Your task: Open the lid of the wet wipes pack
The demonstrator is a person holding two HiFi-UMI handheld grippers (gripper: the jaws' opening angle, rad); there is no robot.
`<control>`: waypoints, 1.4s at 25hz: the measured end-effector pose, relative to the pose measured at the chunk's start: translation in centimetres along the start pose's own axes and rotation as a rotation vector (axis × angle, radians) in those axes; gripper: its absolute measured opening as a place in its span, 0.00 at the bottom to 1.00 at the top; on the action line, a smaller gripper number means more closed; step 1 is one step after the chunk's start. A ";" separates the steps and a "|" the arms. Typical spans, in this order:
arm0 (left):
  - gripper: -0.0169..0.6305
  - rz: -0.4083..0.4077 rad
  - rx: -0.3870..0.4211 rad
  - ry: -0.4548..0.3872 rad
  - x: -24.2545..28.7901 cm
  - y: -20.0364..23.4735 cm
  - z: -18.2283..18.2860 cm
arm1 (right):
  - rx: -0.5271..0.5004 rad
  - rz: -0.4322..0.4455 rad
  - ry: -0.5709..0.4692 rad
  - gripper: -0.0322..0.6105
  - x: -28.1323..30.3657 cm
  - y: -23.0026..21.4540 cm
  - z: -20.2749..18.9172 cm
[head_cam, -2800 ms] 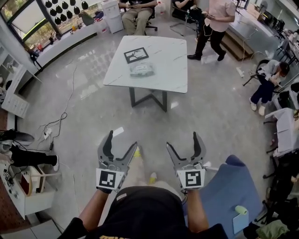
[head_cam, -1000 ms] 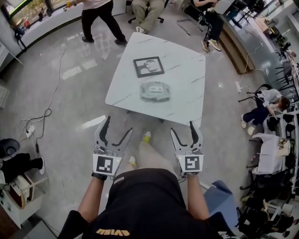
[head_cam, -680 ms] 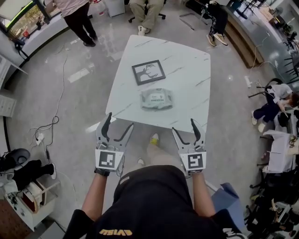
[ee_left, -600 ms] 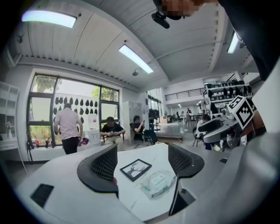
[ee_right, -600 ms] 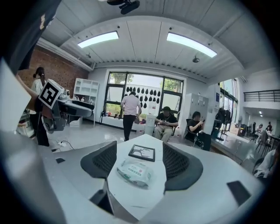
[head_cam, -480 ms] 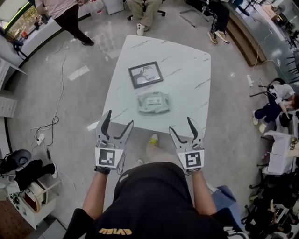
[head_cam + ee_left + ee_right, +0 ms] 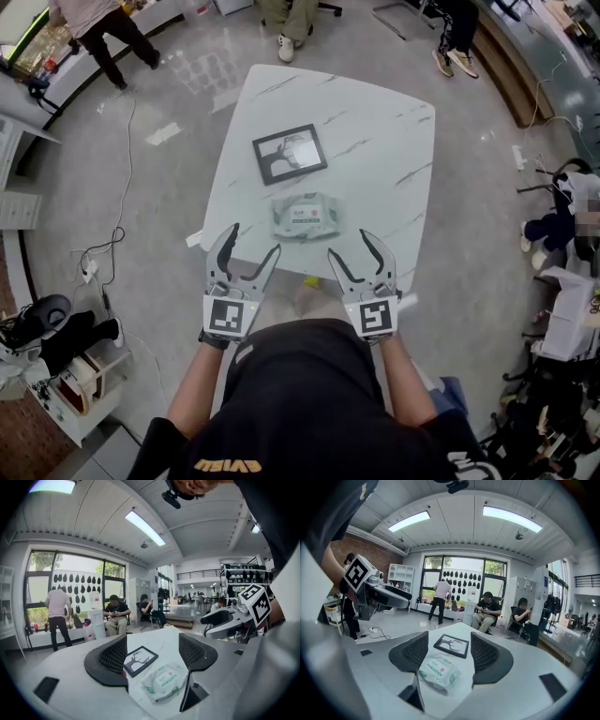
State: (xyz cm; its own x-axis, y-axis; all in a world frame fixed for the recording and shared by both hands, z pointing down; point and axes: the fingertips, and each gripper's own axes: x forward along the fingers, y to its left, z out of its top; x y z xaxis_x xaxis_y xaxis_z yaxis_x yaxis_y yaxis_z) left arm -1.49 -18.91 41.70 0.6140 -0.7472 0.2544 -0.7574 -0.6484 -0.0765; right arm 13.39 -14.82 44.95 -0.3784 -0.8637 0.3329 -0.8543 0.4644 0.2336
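The wet wipes pack [image 7: 307, 216] is a soft white packet with a green-edged label. It lies flat near the front edge of the white marble table [image 7: 384, 141]. Its lid lies flat. My left gripper [image 7: 253, 242] hovers at the table's near edge, left of the pack and short of it. My right gripper [image 7: 352, 246] hovers to the pack's right. Both sets of jaws are closing with nothing between them. In the left gripper view the pack [image 7: 164, 682] lies beyond the jaws. It lies the same way in the right gripper view, where the pack [image 7: 437, 672] shows ahead.
A black picture frame [image 7: 289, 154] with a deer drawing lies behind the pack. People sit and stand beyond the table's far side [image 7: 94, 23]. Cables [image 7: 103, 253] trail on the floor at left. Bags and furniture crowd the right edge [image 7: 562, 309].
I have walked up to the table, and both grippers have come forward to its near edge, flanking the pack. Their jaws stand slightly narrower than before.
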 end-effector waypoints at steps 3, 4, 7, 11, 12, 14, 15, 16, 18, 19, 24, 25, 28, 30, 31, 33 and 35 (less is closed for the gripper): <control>0.55 -0.005 0.001 0.015 0.7 0.5 -0.5 | -0.012 0.008 0.025 0.47 1.1 -0.2 -0.7; 0.54 -0.003 -0.003 0.020 0.7 0.8 -0.8 | -0.016 0.005 0.033 0.47 1.4 -0.2 -0.9; 0.49 0.035 -0.007 0.038 1.3 2.4 -2.8 | -0.039 -0.040 0.047 0.42 2.2 -0.5 -1.3; 0.42 0.047 -0.006 0.076 2.8 4.2 -6.2 | -0.097 -0.115 0.081 0.42 4.0 -0.4 -1.7; 0.40 0.036 -0.005 0.087 3.2 4.3 -6.8 | -0.120 -0.125 0.093 0.42 4.4 -0.3 -2.0; 0.37 0.005 -0.009 0.112 4.4 3.9 -8.0 | -0.160 -0.141 0.133 0.42 5.2 -0.3 -3.1; 0.35 -0.011 -0.014 0.121 5.0 3.8 -8.8 | -0.181 -0.144 0.157 0.42 5.9 -0.2 -3.8; 0.33 -0.027 -0.020 0.131 5.5 3.8 -9.8 | -0.198 -0.145 0.176 0.42 6.6 0.2 -4.6; 0.29 -0.064 -0.015 0.166 6.0 3.8 -12.1 | -0.216 -0.151 0.189 0.41 8.3 1.3 -5.9; 0.28 -0.087 -0.007 0.189 6.3 3.3 -13.3 | -0.226 -0.151 0.198 0.41 8.8 1.7 -6.7; 0.23 -0.147 -0.025 0.283 8.3 1.1 -18.0 | -0.311 -0.130 0.293 0.41 10.7 2.6 -10.8; 0.22 -0.155 -0.034 0.296 8.7 0.9 -18.7 | -0.328 -0.120 0.308 0.41 11.1 3.0 -11.5; 0.17 -0.169 -0.051 0.325 9.5 0.2 -20.2 | -0.386 -0.087 0.345 0.42 12.2 4.0 -13.6; 0.14 -0.185 -0.061 0.346 10.0 -0.4 -21.1 | -0.431 -0.068 0.364 0.42 12.9 4.6 -14.7; 0.13 -0.195 -0.066 0.358 10.2 -0.7 -21.6 | -0.455 -0.060 0.373 0.42 13.3 4.9 -15.2; 0.11 -0.208 -0.073 0.384 10.6 -1.1 -22.5 | -0.506 -0.044 0.388 0.42 14.0 5.5 -15.9; 0.10 -0.215 -0.084 0.405 10.8 -1.5 -23.2 | -0.550 -0.031 0.403 0.42 14.4 6.0 -16.4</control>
State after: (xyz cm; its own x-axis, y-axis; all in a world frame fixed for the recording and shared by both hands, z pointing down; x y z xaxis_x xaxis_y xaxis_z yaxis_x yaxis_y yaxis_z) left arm 1.08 -22.64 66.88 0.6357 -0.4688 0.6133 -0.6479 -0.7559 0.0938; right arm 8.63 -21.25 66.17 -0.1037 -0.7871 0.6081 -0.5164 0.5651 0.6434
